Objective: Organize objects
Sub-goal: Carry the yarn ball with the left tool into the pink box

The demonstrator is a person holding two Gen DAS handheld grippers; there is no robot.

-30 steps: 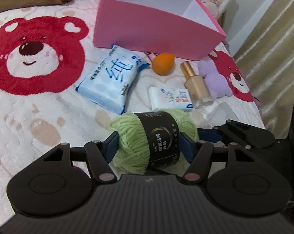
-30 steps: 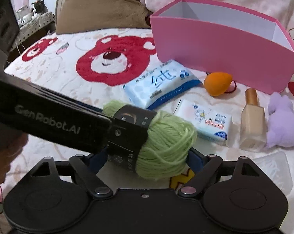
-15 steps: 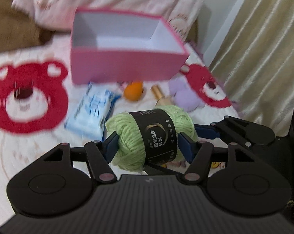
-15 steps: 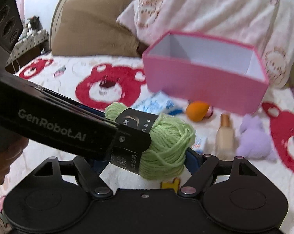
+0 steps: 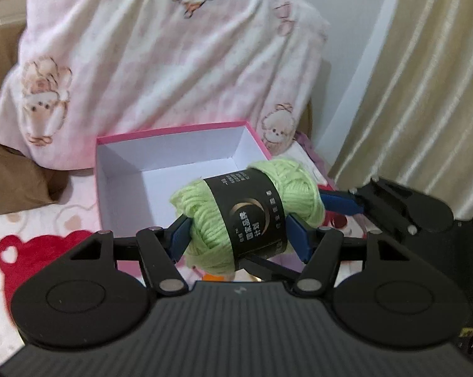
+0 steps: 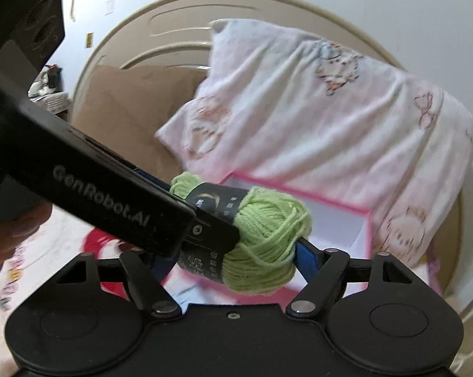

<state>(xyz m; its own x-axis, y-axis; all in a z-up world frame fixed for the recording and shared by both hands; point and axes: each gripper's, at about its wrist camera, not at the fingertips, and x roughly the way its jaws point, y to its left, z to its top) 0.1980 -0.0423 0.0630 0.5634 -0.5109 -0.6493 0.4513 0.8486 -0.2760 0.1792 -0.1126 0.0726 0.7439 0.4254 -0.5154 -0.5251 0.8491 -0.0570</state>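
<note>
A ball of light green yarn with a black paper band is held in the air by both grippers at once. My left gripper is shut on it across the band. My right gripper is shut on the same yarn from the other side; its blue fingers show in the left wrist view. The yarn hangs at the near edge of the open pink box, whose white inside holds nothing that I can see. The box also shows in the right wrist view.
A pink-and-white printed pillow leans behind the box, with a brown pillow to its left and a beige headboard behind. A cream curtain hangs at the right. The bedspread has a red bear print.
Both grippers have lifted the yarn off the bedspread and carried it forward to the box. The small items on the bed have dropped out of view below.
</note>
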